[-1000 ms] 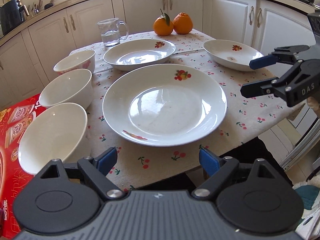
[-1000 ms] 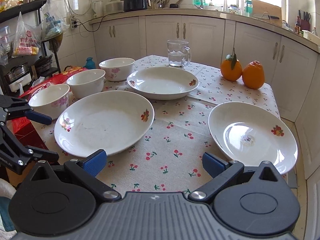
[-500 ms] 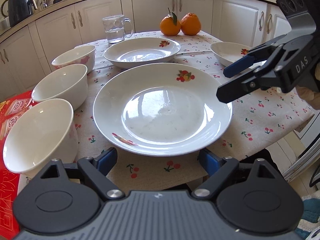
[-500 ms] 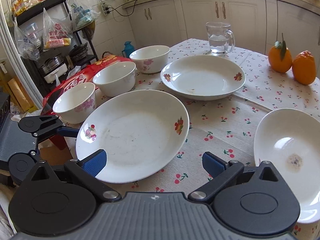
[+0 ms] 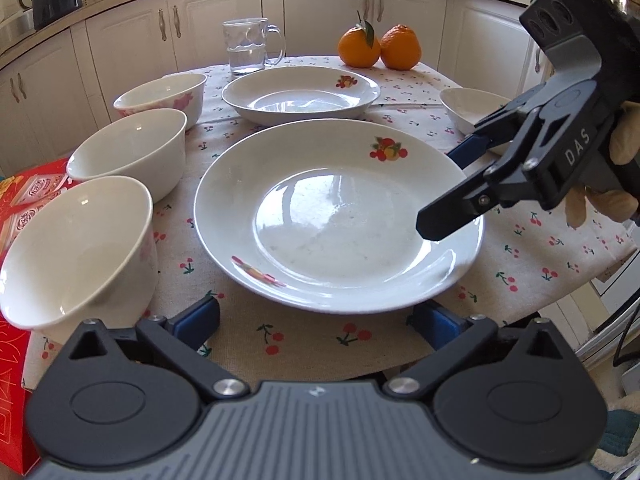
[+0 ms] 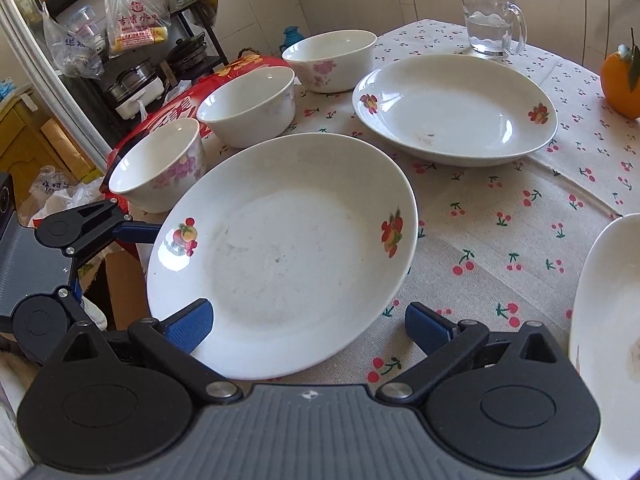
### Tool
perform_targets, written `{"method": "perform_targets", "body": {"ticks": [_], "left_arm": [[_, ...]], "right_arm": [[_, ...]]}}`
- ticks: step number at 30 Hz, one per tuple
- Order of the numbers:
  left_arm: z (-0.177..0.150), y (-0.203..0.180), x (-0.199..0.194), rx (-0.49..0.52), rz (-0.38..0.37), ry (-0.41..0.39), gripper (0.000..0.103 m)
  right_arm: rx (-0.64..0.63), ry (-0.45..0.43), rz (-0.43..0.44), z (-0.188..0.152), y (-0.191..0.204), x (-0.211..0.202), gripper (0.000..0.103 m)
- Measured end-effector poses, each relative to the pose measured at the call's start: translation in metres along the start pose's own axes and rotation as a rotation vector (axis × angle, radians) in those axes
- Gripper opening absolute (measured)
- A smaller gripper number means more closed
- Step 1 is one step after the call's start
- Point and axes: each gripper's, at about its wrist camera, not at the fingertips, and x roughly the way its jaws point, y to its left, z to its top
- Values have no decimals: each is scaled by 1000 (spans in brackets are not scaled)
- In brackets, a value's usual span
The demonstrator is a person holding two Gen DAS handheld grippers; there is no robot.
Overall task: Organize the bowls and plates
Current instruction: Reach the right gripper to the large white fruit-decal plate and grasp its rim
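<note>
**Both grippers open at the large plate**

The large white ceramic plate with fruit decals (image 5: 340, 216) lies flat on the cherry-print tablecloth (image 5: 520, 256), at the table's near edge. The left gripper (image 5: 316, 316) stands just short of its near rim, jaws wide apart and holding nothing. The right gripper (image 5: 452, 192) reaches in over the plate's right rim, jaws likewise spread, with nothing between them. Three white bowls (image 5: 132, 152) stand in a row along the plate's left side. A second white plate (image 5: 300, 94) sits behind, a third (image 6: 608, 332) to the right. A glass mug (image 5: 248, 46) and two oranges (image 5: 380, 48) stand at the far end.
</note>
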Motion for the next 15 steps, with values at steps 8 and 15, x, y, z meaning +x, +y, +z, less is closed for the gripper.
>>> {"method": "perform_targets", "body": {"ticks": [8,15], "left_arm": [[1,-1,2,-6,3,-4,103],[1,-4,1,16,-3,-8,102]], "right_arm": [[-69,30,-4,10,0,7,103],[-75,65,-7,23,-6,11,103]]}}
